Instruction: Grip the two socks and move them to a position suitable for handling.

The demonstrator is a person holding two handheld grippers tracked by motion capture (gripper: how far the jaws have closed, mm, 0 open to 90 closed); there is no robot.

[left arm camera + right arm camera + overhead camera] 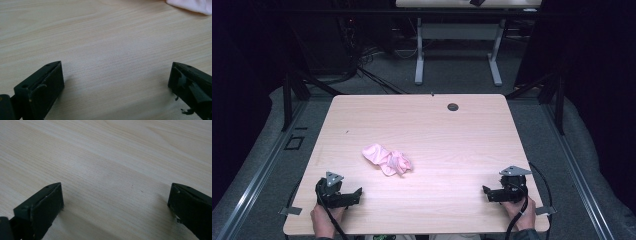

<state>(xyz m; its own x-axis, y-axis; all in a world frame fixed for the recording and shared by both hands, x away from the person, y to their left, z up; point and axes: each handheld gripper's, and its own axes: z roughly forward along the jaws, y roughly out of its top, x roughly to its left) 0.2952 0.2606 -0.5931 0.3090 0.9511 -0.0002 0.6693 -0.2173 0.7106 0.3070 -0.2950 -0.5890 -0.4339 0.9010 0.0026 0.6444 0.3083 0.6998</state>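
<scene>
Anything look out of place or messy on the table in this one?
Only the pink cloth: it lies crumpled in a bunched heap left of the table's middle, not spread or folded. Both the left gripper and right gripper rest open near the front edge, apart from it.

I work at a pale wooden table (422, 125) with a small round grommet (453, 106) near its far edge. Grey carpet (452, 75) lies beyond, where a white-legged desk (457, 32) stands amid dark curtains (592, 75) and tangled cables (362, 65).

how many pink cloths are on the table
1: a crumpled pink cloth lies left of the table's middle, ahead of the left gripper; its edge shows in the left gripper view.
</scene>
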